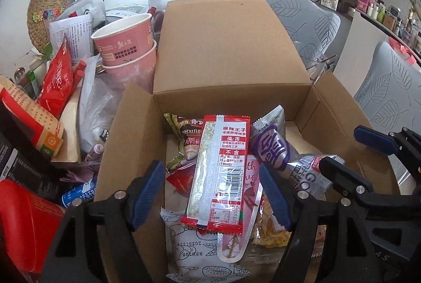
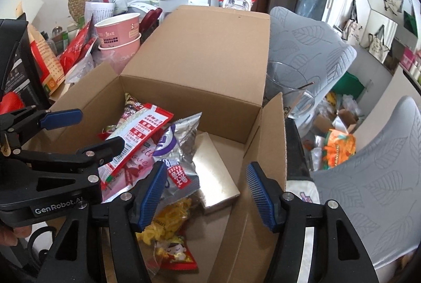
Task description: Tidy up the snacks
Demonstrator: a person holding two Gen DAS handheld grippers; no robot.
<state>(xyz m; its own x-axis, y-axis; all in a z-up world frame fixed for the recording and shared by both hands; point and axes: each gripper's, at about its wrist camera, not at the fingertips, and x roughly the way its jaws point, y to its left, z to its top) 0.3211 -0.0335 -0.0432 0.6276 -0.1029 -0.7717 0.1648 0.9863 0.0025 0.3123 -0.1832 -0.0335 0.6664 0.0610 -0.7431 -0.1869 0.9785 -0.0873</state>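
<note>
From the left wrist view, the left tongs stand wide and empty above the cardboard box, and the long red snack packet lies just under them, its long axis running away from them. From the right wrist view, the right tongs are also wide and empty; only here the silver box shows, and the left tongs look nearer to the packet.

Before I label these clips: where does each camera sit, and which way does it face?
Left wrist: on the left gripper, angled down into the cardboard box; the right gripper shows at right.
Right wrist: on the right gripper, looking into the box's right side; the left gripper at left.
Shared: the box, red snack packet, pink cups.
</note>
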